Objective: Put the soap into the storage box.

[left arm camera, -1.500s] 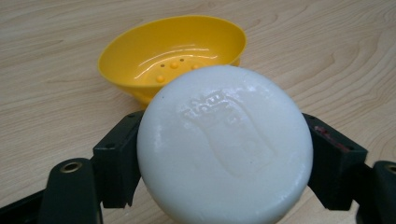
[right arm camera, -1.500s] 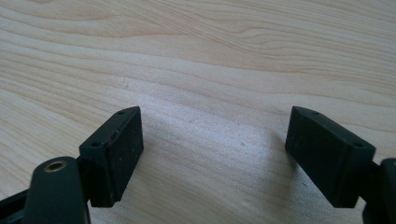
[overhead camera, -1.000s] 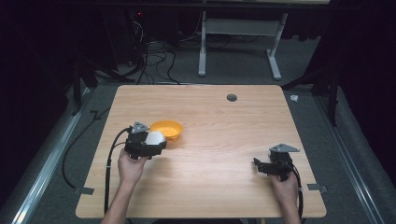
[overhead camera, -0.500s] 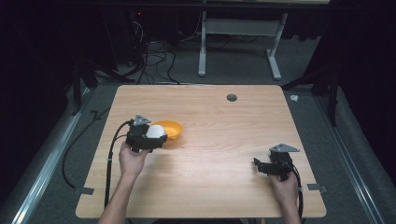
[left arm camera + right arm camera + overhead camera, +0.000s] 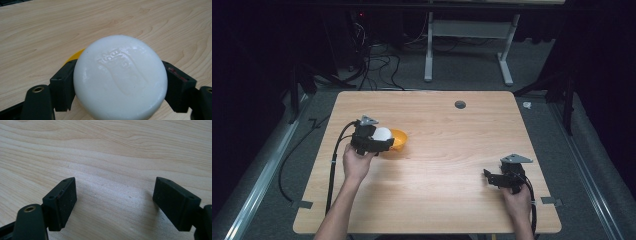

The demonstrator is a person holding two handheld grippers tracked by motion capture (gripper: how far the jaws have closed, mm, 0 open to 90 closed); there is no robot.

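My left gripper (image 5: 373, 140) pinches the round white soap bar (image 5: 120, 78), held just over the near-left rim of the shallow orange plastic bowl (image 5: 398, 140) at table left. The bowl lies directly beyond the soap, so the drop looks like mine. My right gripper (image 5: 122, 202) rests spread and empty, near right, well apart.

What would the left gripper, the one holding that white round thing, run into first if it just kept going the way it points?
Probably the orange bowl. The left gripper holds the white soap bar right at the bowl's near rim, though how high above it is unclear.
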